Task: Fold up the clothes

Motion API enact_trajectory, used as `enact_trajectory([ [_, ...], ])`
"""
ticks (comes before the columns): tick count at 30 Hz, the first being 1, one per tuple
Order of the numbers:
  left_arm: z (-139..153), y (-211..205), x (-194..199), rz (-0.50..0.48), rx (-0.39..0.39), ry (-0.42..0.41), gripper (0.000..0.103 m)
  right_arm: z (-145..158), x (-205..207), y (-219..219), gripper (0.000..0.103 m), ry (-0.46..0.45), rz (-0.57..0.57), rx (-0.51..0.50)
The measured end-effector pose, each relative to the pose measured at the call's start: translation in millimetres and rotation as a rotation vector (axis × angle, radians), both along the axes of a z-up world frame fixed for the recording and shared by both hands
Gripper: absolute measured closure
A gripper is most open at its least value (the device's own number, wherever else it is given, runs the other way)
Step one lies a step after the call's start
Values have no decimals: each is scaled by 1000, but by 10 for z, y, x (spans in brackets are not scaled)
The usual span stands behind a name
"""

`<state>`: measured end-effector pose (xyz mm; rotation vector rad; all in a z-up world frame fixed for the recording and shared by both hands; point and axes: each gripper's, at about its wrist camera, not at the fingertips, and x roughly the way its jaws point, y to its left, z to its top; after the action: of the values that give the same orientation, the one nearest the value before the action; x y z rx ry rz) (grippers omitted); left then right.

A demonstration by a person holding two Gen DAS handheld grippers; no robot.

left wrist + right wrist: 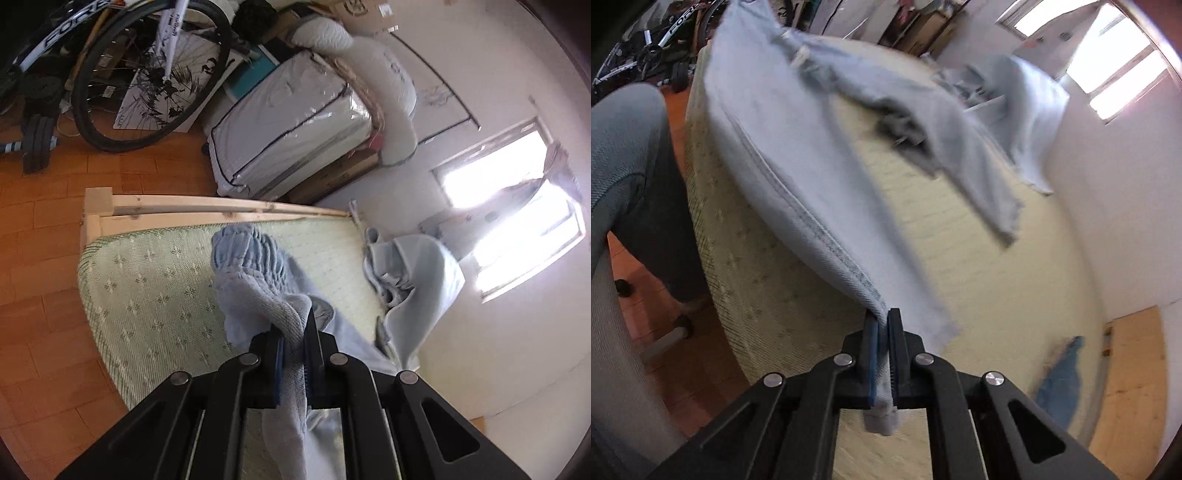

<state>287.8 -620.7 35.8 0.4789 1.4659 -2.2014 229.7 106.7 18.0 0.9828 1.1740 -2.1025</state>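
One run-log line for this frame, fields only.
left gripper: shut on light blue garment | right gripper: shut on same garment | garment: lifted over mattress | second garment: on mattress, unfolded

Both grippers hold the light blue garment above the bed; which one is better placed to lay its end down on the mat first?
Probably left: the left gripper grips the light blue garment low over the green woven mat.
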Motion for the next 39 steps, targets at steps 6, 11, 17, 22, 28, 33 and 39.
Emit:
enact_trajectory([
  [6,182,254,698,47,23,82,96,653,333,222,101,92,-8,19],
  [11,353,436,999,50,35,100,96,1034,445,270,101,149,7,52],
  [17,353,472,464,56,54,-16,96,1334,-215,155,101,226,25,89],
  [22,387,596,-247,32,51,-98,96,1437,-1118,-67,101,247,1,89],
  [28,350,459,-812,67,30,-201,96,1491,-2294,-368,101,225,-9,88],
  [33,176,227,-1210,125,40,-290,96,1387,-3361,-649,101,198,-10,104],
  [39,-401,-137,-1551,204,72,-415,96,1017,-4496,-1203,100,166,0,100],
])
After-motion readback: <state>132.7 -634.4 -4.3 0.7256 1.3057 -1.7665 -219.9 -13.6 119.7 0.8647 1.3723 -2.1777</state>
